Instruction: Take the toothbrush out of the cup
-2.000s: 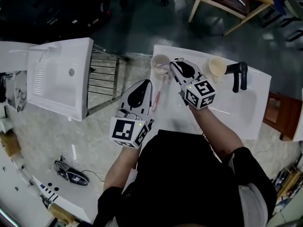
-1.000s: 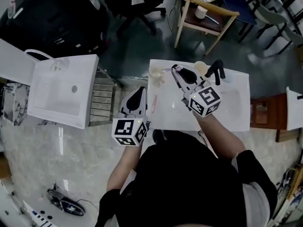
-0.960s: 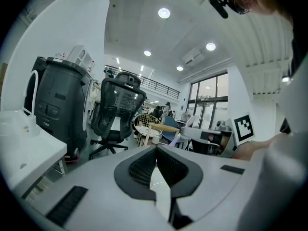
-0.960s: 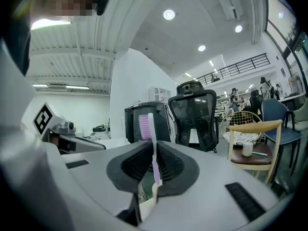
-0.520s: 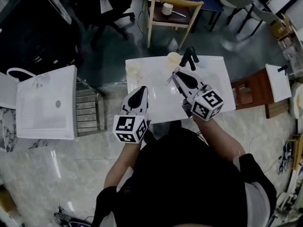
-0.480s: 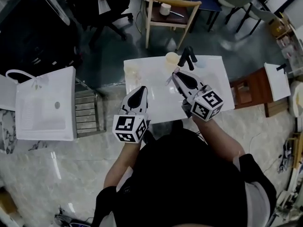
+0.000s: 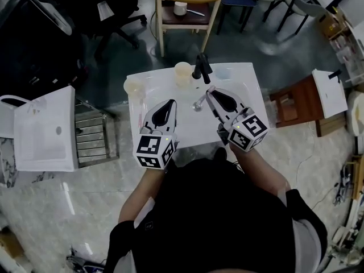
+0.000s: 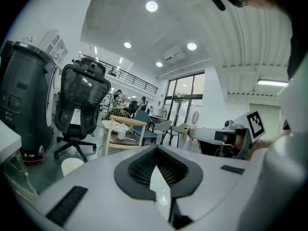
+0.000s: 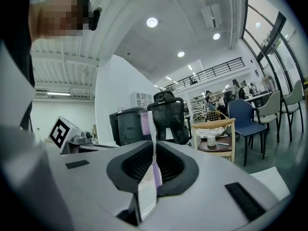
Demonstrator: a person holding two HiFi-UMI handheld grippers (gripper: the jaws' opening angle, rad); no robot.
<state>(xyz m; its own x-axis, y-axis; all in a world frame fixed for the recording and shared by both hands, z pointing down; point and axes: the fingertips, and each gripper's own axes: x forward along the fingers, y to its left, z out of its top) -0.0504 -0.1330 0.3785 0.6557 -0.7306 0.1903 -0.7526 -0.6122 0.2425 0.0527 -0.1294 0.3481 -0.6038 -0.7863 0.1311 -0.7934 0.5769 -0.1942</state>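
Observation:
A toothbrush [image 9: 153,170] with a white and purple handle and pink bristles stands upright between the jaws of my right gripper [image 9: 153,150], which is shut on it. In the head view that gripper [image 7: 209,91] hovers over the white sink counter [image 7: 250,78], close to the black faucet [image 7: 200,67], with the toothbrush [image 7: 197,103] poking out to the left of its tips. Two cream cups [image 7: 135,86] [image 7: 182,70] stand at the back left of the counter. My left gripper [image 7: 172,102] is shut and empty over the counter's left part; the jaws [image 8: 156,150] meet.
A wooden chair [image 7: 181,7] holding small items stands behind the counter. A second white basin [image 7: 42,129] and a metal rack [image 7: 94,138] are to the left. A brown stool [image 7: 296,104] is at the right. A black office chair [image 8: 79,107] stands further back.
Both grippers have moved to the right over the counter, away from the cups. The right one carries the toothbrush and now sits near the faucet. Both stay shut.

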